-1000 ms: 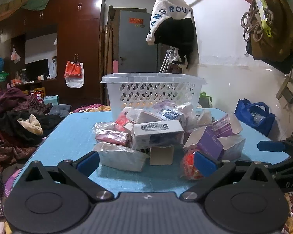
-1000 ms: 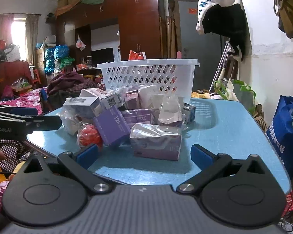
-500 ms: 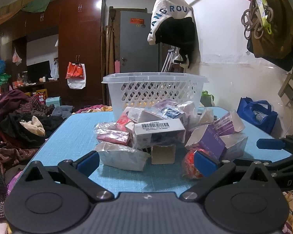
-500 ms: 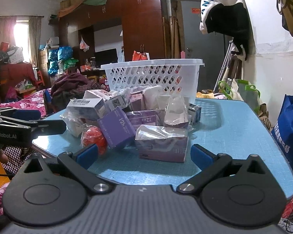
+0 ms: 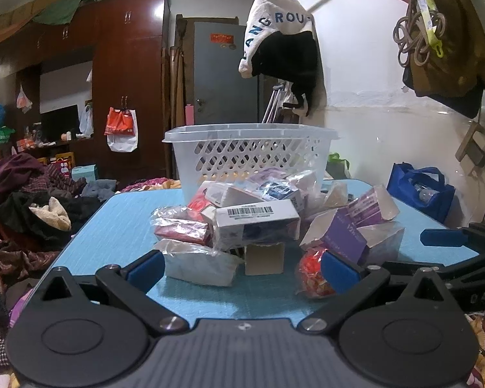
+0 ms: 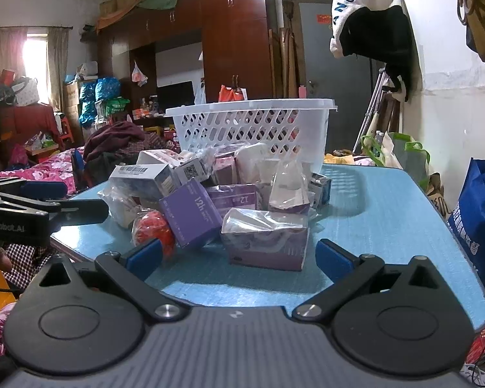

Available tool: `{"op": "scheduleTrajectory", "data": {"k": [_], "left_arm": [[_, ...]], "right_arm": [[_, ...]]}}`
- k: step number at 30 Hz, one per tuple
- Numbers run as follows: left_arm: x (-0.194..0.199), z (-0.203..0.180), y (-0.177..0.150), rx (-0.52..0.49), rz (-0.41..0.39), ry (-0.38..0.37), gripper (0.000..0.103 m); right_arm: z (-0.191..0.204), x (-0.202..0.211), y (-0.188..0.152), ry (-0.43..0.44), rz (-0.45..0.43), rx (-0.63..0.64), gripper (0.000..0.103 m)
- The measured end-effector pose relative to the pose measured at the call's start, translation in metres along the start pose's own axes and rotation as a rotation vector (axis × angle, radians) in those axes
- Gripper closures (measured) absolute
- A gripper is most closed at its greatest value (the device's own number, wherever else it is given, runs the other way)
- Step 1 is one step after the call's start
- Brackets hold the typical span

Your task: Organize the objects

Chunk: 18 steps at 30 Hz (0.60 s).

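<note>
Step in hand: approach, nothing picked yet. Left gripper [image 5: 241, 266] spread wide, empty, low at near table [image 5: 119, 223] edge. Right gripper [image 6: 239, 255] likewise wide, empty. Pile of boxes [image 5: 258, 218] heaped mid-table, just before white basket [image 5: 249, 152]. Likely next: close on near wrapped box [image 6: 265, 239], lift over basket rim
</note>
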State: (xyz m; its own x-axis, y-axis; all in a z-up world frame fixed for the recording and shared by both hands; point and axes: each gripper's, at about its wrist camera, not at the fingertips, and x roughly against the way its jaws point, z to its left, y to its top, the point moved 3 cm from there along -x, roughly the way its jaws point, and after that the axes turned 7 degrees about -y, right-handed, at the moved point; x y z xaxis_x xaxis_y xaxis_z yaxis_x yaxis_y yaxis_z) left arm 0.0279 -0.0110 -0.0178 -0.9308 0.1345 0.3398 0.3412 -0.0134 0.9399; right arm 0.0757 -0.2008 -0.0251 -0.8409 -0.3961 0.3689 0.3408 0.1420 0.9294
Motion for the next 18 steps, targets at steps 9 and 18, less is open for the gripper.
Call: {"op": "scheduleTrajectory", "data": {"k": [9,18], "left_arm": [[-0.0002,-0.0024,-0.0004,-0.018,-0.001,-0.008,0.0],[0.0031,0.0034,0.0007,-0.024,-0.026,-0.015,0.0]], "right_arm": [[-0.0042,0.0015,0.0011,-0.016,-0.017,-0.016,0.0],[-0.0067,0.0004,-0.0007,-0.009,-0.019,-0.02,0.0]]}}
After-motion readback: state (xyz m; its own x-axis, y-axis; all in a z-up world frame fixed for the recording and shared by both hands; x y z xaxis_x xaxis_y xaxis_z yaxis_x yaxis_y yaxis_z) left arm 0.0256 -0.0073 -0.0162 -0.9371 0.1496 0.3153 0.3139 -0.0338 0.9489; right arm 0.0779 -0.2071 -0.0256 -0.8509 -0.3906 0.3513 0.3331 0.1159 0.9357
